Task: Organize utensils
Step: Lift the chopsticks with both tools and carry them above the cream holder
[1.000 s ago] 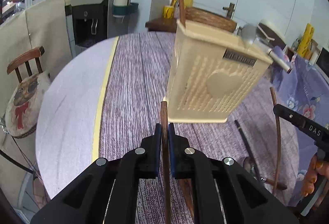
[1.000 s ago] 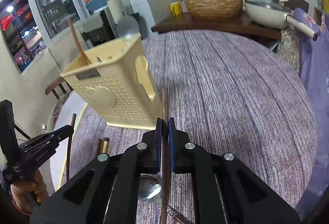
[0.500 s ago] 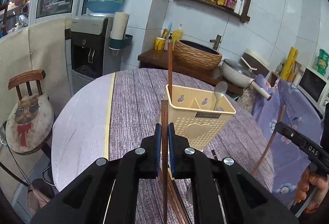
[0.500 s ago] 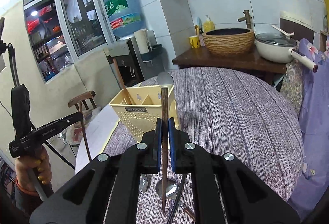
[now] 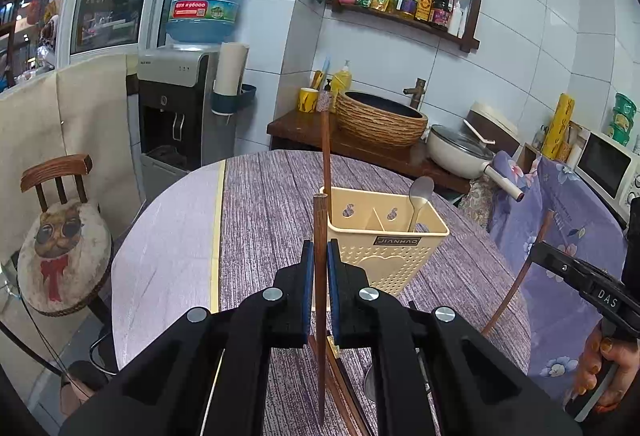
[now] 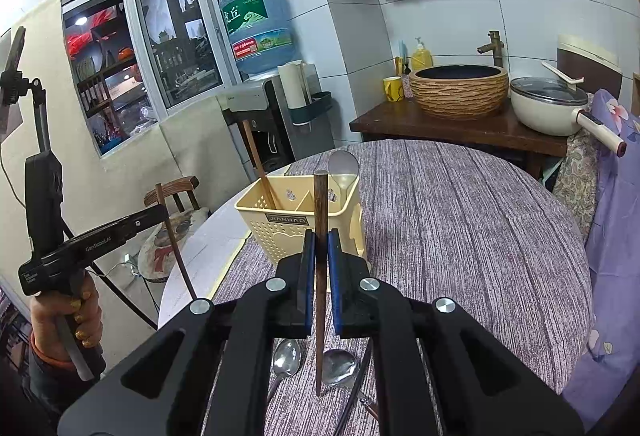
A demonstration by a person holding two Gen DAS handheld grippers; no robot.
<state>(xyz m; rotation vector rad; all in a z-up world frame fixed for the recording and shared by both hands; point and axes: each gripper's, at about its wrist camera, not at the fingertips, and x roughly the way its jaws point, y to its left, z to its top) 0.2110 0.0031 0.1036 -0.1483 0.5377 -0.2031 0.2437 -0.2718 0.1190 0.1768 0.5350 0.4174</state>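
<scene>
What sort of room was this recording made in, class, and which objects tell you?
Most likely a home kitchen with a dining corner: a wooden wall shelf of sauce bottles, a white lidded pan beside a woven-look basin with tap, and a white microwave oven.

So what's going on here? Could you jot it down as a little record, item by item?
left gripper: shut on a brown chopstick, held upright
right gripper: shut on another brown chopstick
holder: cream plastic caddy with compartments, on the table
already in holder: one chopstick, one spoon
still on the table: two metal spoons, below the right gripper
</scene>
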